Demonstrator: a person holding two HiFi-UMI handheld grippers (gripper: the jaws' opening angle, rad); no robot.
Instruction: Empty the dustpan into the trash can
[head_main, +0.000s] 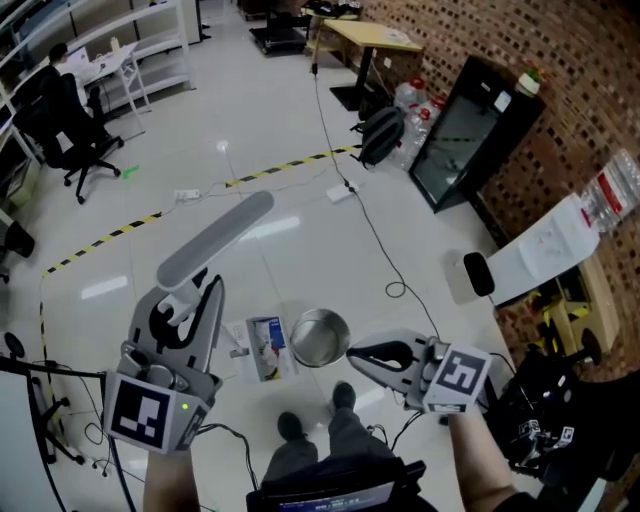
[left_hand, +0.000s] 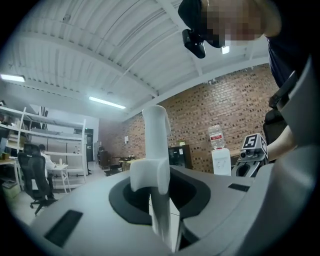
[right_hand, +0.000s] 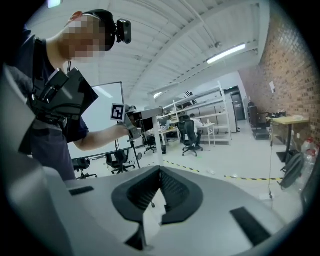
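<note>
Fingers (left_hand: 85, 215) of the left gripper (head_main: 200, 292) stand only narrowly apart, closed on the dustpan handle (left_hand: 155, 145). In the left gripper view the pale handle rises upright from between them, with a thin white blade of the same piece running down into the gap. From the head view the grey handle (head_main: 215, 235) reaches out past the fingertips, slanting away and to the right over the floor (head_main: 300, 250). The fingers (right_hand: 145, 195) of the right gripper (head_main: 352, 355) are pressed together at their tips and hold nothing; only floor shows through the slit below where they meet. The trash can (head_main: 320, 338), a round metal one with its mouth open upward, stands on the floor just in front of the right fingertips, which point at its rim. It sits below and to the right of the left fingers. A flat white and blue thing (head_main: 265, 347) lies on the floor just beside the can, between it and the left fingers. Whether it belongs to the dustpan cannot be told. Both grippers are apart from each other, with the can between them.
</note>
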